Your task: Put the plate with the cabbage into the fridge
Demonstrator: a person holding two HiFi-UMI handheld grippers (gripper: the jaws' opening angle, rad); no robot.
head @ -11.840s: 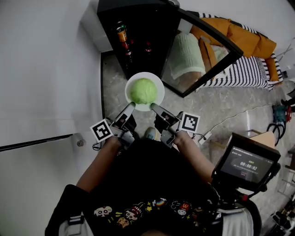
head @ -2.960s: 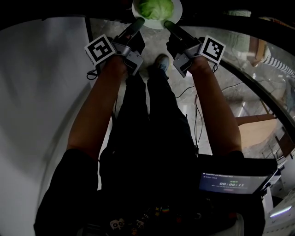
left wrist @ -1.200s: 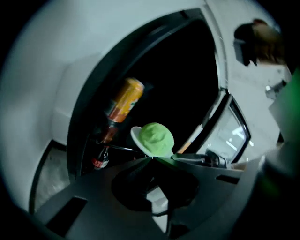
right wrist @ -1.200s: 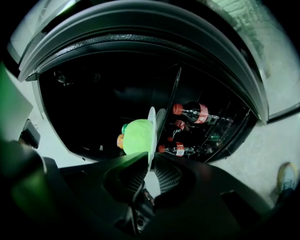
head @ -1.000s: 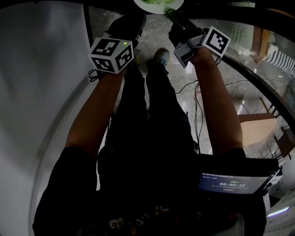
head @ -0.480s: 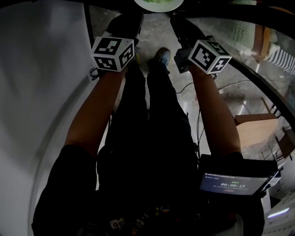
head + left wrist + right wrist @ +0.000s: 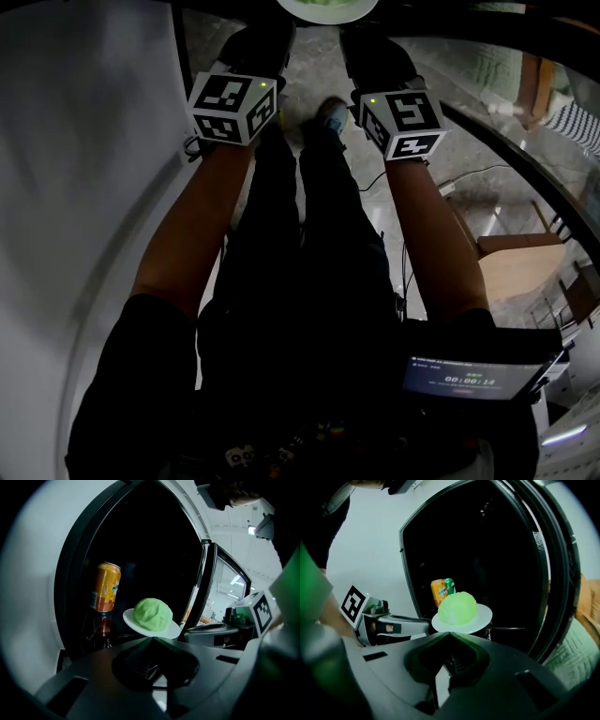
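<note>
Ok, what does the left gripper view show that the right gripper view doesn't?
Only the left gripper view: the fridge's open glass door and the right gripper, marker cube behind it, reaching in from the side. Only the right gripper view: a green can beside the orange can, the left gripper, and a pale textured cloth at the edge. Both: the white plate carrying the cabbage, each view's own jaws shut on its rim, the orange can and the dark fridge interior.
</note>
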